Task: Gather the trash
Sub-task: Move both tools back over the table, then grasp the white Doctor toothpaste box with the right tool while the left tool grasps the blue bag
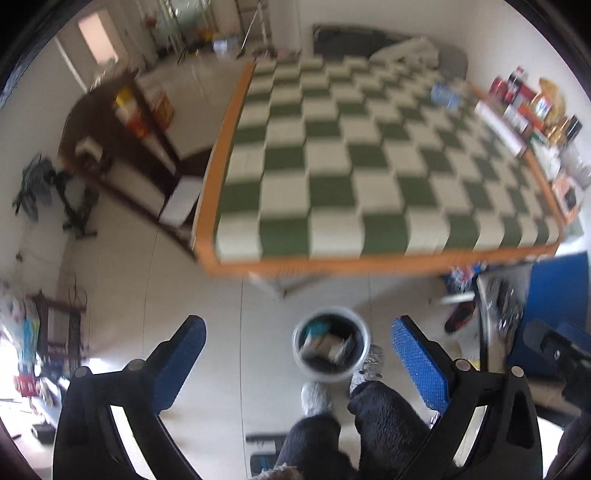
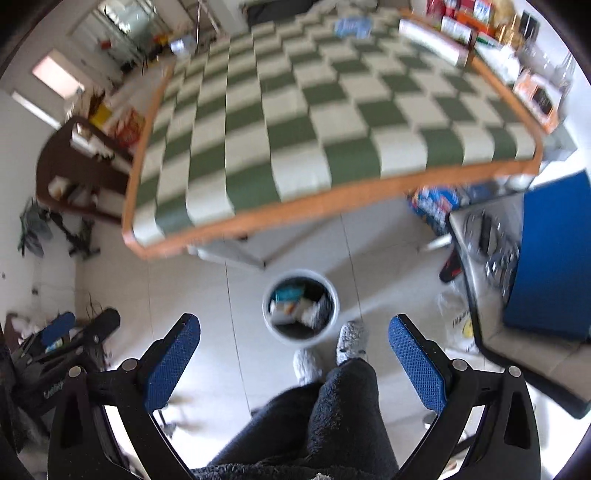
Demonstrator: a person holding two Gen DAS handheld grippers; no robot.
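Both views are blurred. Nearest in the left wrist view, the left gripper point(image 1: 299, 339) is seen with its blue-padded fingers spread wide apart and nothing held between them. The right gripper point(image 2: 294, 334) is likewise seen with its fingers wide apart and empty. Between the fingers in both views, the person's dark fleece-clad legs point(image 2: 332, 413) and grey slippers point(image 2: 351, 341) are seen on the pale tiled floor point(image 2: 207, 295).

Just beyond the slippers, a white bin point(image 1: 331, 343) point(image 2: 300, 307) is seen standing on the floor, with the toe of one slipper just beside its rim. Inside it, a heap of trash point(image 2: 295, 304) is visible: a teal item at the far side and pale crumpled pieces, too blurred to be told apart.

Beyond the bin, a table with an orange edge and a green-and-white checked cloth point(image 1: 362, 166) point(image 2: 314, 122) is seen, its near edge lying past the bin. Along the table's right edge, packets and bottles point(image 1: 532, 107) are lined up. Near its far right corner, a blue-and-white packet point(image 1: 445, 94) point(image 2: 352, 26) lies on the cloth. At the right, a blue panel point(image 2: 554, 251) is seen, and at the left a dark wooden shelf point(image 1: 122, 144).
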